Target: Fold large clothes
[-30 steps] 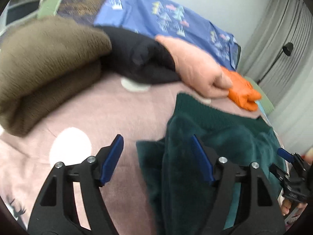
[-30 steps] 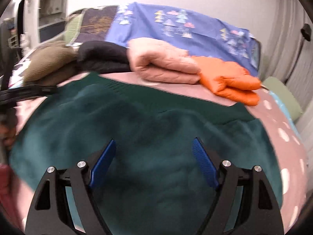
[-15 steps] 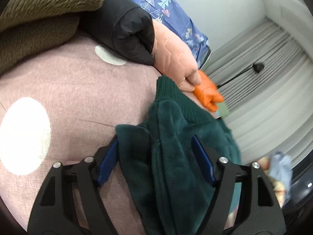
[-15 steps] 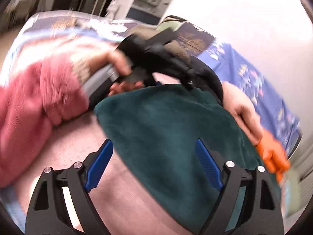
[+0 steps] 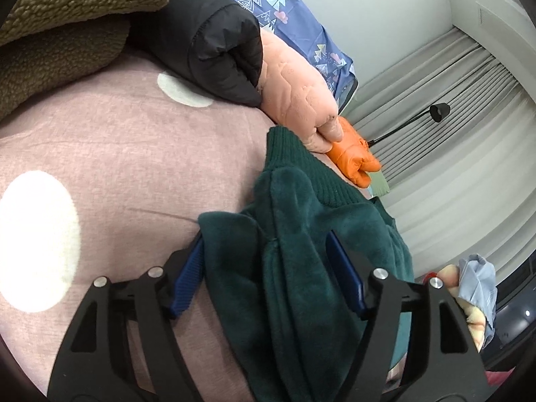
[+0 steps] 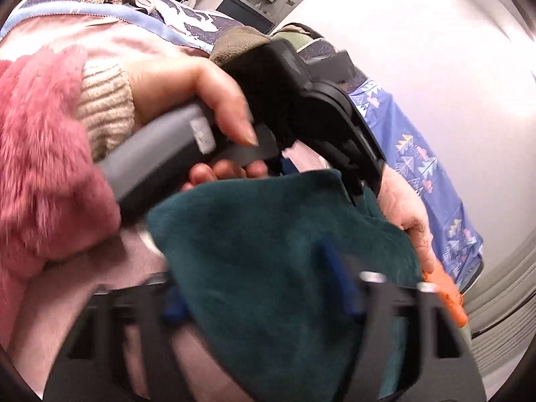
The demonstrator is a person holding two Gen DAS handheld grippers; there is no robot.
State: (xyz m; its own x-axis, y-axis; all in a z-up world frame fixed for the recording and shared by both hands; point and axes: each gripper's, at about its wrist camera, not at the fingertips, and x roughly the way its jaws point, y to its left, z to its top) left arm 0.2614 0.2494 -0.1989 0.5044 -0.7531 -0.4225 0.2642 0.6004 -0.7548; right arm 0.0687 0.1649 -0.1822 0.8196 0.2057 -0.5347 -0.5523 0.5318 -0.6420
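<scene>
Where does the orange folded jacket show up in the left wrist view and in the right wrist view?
Left wrist: the orange jacket sits right of centre, beyond the green fleece, touching the peach quilted garment.
Right wrist: only a blurred orange sliver at the right edge, past the fleece.
Shared landmark: the blue tree-print fabric behind the pile.

Sweater lies on the bed at five o'clock; jackets line up behind it from eleven to two; lamp stands at three.
</scene>
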